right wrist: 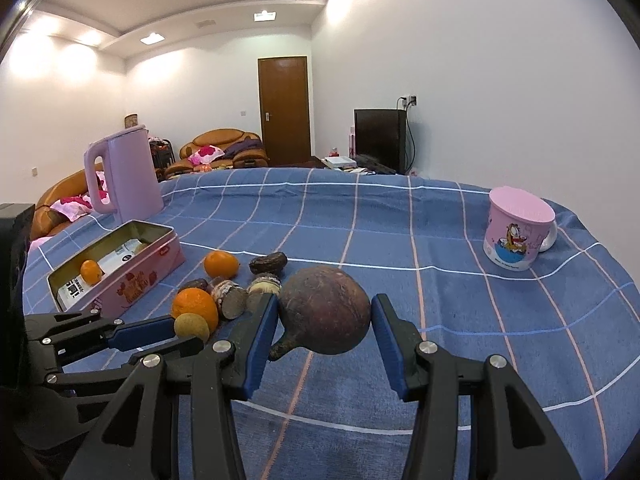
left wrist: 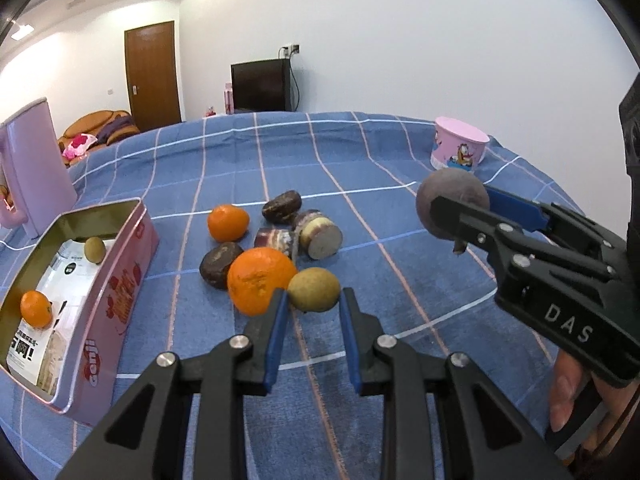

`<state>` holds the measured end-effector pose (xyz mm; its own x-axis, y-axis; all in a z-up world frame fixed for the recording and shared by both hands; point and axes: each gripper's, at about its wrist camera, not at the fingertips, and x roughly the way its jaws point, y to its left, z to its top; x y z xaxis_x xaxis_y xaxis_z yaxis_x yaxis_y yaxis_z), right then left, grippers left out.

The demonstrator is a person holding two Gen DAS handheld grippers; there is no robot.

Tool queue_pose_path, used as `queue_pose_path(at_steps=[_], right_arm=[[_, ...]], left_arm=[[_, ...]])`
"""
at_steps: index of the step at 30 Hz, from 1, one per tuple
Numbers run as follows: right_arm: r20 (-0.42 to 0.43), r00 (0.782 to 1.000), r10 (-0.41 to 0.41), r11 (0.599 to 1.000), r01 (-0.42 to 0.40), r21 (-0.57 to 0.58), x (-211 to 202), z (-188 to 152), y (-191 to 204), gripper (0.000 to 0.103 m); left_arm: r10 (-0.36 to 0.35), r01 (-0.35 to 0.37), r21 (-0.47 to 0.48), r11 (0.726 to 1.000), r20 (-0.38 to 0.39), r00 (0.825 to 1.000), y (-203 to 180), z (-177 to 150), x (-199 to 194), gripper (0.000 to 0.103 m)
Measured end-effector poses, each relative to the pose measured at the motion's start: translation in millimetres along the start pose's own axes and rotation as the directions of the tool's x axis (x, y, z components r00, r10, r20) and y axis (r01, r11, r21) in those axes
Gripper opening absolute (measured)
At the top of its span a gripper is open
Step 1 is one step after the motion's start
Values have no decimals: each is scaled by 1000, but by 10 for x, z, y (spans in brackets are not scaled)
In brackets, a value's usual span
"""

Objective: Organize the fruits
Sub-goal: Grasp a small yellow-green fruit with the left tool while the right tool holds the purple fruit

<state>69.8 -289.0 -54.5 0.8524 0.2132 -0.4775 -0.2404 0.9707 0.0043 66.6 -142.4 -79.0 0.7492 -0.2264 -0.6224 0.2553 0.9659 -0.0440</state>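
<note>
My right gripper [right wrist: 325,320] is shut on a round dark purple-brown fruit [right wrist: 325,311] and holds it above the blue checked cloth; it also shows in the left wrist view [left wrist: 452,203]. My left gripper [left wrist: 313,300] is open, its fingers on either side of a small yellow-green fruit [left wrist: 314,289] on the cloth, beside a large orange [left wrist: 261,280]. A smaller orange [left wrist: 228,223], dark brown fruits [left wrist: 282,206] and cut cane pieces [left wrist: 318,234] lie just beyond. An open pink tin [left wrist: 116,292] at the left holds a small orange [left wrist: 36,308] and a green fruit [left wrist: 95,250].
A pink kettle [right wrist: 122,172] stands behind the tin. A pink lidded cartoon mug [right wrist: 518,234] stands at the far right of the table. The cloth-covered table edge curves off at the right. A sofa, door and television lie beyond.
</note>
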Motion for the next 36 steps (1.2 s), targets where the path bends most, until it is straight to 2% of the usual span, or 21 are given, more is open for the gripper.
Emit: queue_pose_path(at_steps=[13, 36], right_arm=[[48, 999, 11, 1000, -10, -7, -89, -5, 14, 50], [129, 992, 7, 1000, -4, -23, -230, -19, 39, 50]], left_arm=[[25, -27, 16, 1000, 96, 995, -56, -9, -176, 28], [63, -68, 17, 998, 203, 977, -45, 21, -372, 27]])
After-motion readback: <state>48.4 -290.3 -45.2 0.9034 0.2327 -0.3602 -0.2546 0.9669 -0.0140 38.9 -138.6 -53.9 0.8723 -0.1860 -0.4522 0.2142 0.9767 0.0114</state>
